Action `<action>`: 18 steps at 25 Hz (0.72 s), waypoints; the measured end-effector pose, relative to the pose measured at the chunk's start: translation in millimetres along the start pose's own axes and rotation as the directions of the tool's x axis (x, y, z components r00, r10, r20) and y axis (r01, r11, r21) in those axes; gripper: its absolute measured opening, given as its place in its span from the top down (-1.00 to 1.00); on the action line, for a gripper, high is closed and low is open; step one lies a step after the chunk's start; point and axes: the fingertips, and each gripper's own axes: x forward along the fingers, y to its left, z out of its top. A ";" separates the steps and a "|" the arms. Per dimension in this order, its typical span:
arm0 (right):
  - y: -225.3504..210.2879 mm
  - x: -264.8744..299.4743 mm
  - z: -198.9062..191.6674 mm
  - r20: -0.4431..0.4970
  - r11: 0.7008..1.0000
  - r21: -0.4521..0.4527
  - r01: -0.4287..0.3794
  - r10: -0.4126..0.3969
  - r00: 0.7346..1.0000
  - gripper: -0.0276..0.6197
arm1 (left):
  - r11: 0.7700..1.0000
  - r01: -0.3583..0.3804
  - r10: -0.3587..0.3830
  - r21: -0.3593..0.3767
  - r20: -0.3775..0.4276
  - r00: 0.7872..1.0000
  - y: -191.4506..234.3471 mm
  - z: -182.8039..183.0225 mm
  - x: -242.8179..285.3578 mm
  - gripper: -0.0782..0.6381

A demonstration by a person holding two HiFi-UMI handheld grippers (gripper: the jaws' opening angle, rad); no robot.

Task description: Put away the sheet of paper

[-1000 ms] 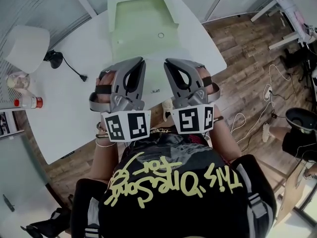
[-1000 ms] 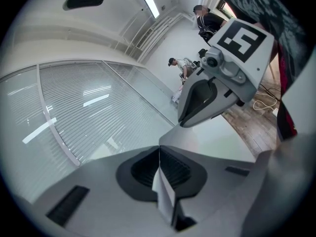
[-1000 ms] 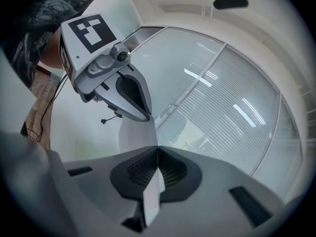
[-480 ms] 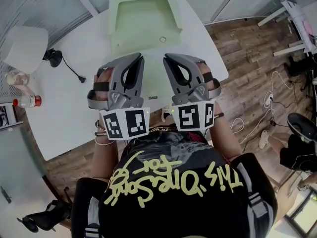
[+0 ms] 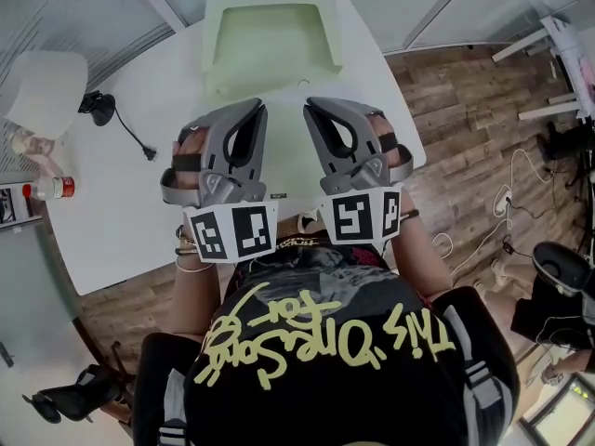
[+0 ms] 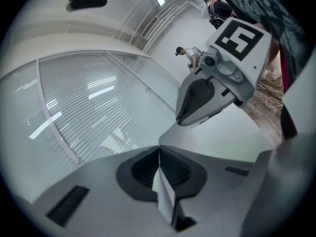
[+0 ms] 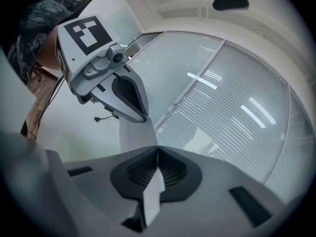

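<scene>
Both tools are sitting a bit closer to the tray than they were a second back, so we're sliding across toward the far end of the desk.

Going big to small: we're standing over the white desk [image 5: 121, 203], and the pale green tray [image 5: 270, 35] is lying at its far edge. We're holding the left tool [image 5: 253, 110] and the right tool [image 5: 314, 108] side by side, just short of the tray's near rim and pointing almost level.

Each one is clamping tight on the sheet of paper [image 6: 165, 196]. The jaws are meeting with only a thin white edge pinched between the pads. The sheet seems to be running from one tool to the other, up in the air instead of resting on the desk. From the head view we're not making out how far forward it's reaching.

Step-wise, we're reckoning this is the carry, roughly midway. Next we're probably needing to keep both tools in step so the paper isn't buckling, get it over the tray, lower it, then let go.
</scene>
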 end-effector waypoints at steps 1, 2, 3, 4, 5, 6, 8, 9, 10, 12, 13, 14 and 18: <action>-1.6 1.8 -0.9 0.005 1.000 0.000 -0.004 0.004 1.000 0.89 | 1.000 -0.005 0.005 0.000 -0.004 1.000 0.9 0.0 2.2 0.75; -3.4 3.6 -1.5 0.009 1.000 0.000 -0.008 0.008 1.000 0.89 | 1.000 -0.010 0.010 -0.001 -0.008 1.000 1.8 0.0 4.2 0.75; -5.0 5.2 -2.1 0.013 1.000 0.000 -0.013 0.013 1.000 0.89 | 1.000 -0.014 0.014 -0.003 -0.012 1.000 2.7 0.1 6.0 0.75; -6.4 6.5 -2.6 0.017 1.000 0.002 -0.019 0.019 1.000 0.89 | 1.000 -0.018 0.018 -0.004 -0.017 1.000 3.1 0.1 7.3 0.75; -7.6 7.6 -3.2 0.020 1.000 0.003 -0.024 0.024 0.999 0.89 | 1.000 -0.020 0.020 -0.005 -0.021 1.000 3.2 0.0 8.5 0.75; -8.8 8.9 -4.2 0.022 1.000 0.003 -0.029 0.028 0.999 0.89 | 1.000 -0.022 0.022 -0.007 -0.023 0.999 3.2 -0.5 10.1 0.75; -10.6 13.1 -6.8 0.020 1.000 0.000 -0.031 0.031 0.999 0.89 | 1.000 -0.021 0.021 -0.013 -0.024 0.999 2.7 -3.1 14.6 0.75; -10.6 15.4 -8.0 0.016 1.000 0.002 -0.031 0.031 0.999 0.89 | 1.000 -0.017 0.017 -0.017 -0.025 1.000 1.9 -5.2 16.6 0.75; -9.7 17.3 -9.0 0.012 0.999 0.008 -0.032 0.032 0.999 0.89 | 1.000 -0.012 0.011 -0.019 -0.026 1.000 0.6 -7.6 17.7 0.75; -7.1 20.8 -11.1 0.003 0.999 0.019 -0.033 0.033 0.999 0.89 | 1.000 -0.003 0.002 -0.018 -0.028 1.000 -1.7 -12.3 19.0 0.75; -5.8 23.1 -12.2 -0.002 0.999 0.019 -0.031 0.031 1.000 0.89 | 1.000 0.001 -0.002 -0.014 -0.029 1.000 -2.4 -14.7 19.9 0.75; -4.1 25.1 -13.1 -0.009 0.999 0.017 -0.030 0.030 0.999 0.89 | 1.000 0.008 -0.008 -0.009 -0.030 1.000 -3.3 -17.3 20.6 0.75; 8.4 25.3 -18.1 -0.046 0.999 0.020 -0.047 0.048 0.998 0.89 | 0.999 0.041 -0.041 -0.002 -0.028 0.999 -10.7 -26.3 20.2 0.75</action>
